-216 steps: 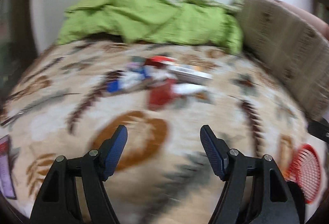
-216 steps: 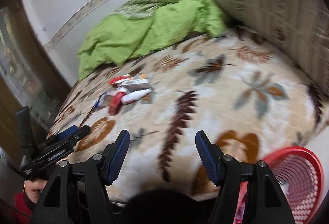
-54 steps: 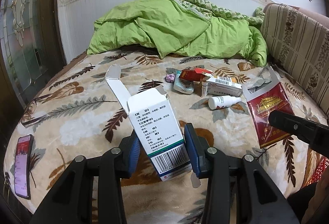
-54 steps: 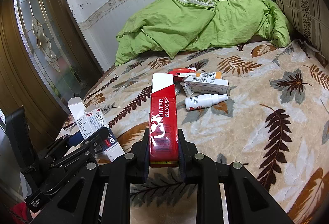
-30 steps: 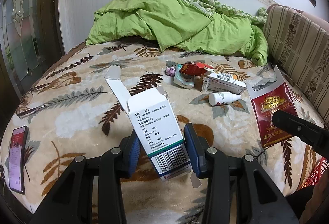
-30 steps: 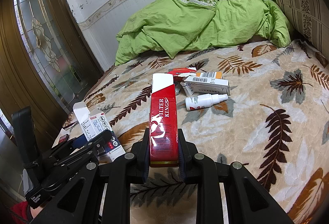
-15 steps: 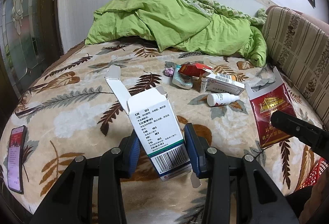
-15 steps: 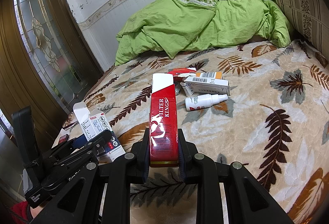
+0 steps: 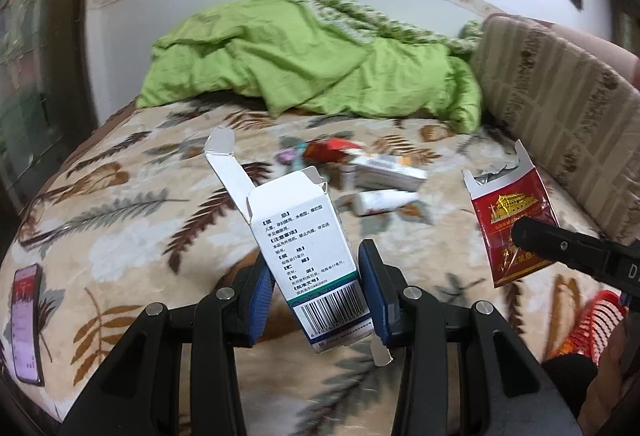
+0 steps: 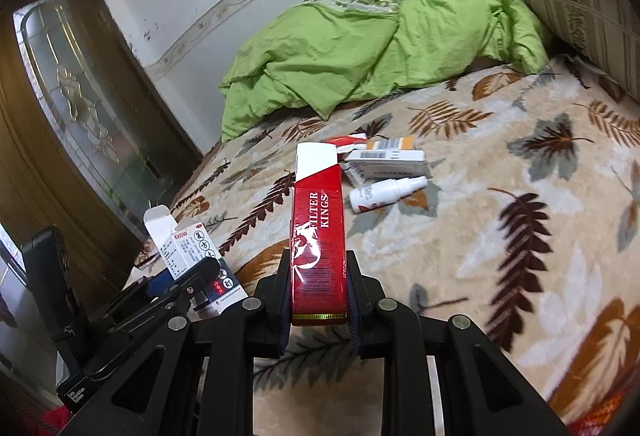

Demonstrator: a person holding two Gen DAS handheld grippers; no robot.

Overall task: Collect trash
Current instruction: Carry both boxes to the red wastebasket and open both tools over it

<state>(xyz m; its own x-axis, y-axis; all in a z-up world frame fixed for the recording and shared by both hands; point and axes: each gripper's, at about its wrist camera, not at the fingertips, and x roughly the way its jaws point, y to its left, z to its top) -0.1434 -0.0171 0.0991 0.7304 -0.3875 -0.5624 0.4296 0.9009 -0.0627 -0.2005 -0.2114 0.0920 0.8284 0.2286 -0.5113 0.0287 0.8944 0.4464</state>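
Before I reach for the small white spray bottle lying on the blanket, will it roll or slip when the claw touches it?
The white spray bottle lies on its side and looks round, so it may roll if nudged. The plush blanket under it probably damps that. Its smooth plastic body could slip between pads; gripping across the wider part seems safer than the narrow nozzle.

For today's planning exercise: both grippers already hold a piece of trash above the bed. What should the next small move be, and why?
Probably carry both loads toward the red basket at the bed's lower right. The left gripper clamps the open white carton, the right gripper the red cigarette pack; neither can pick up more.
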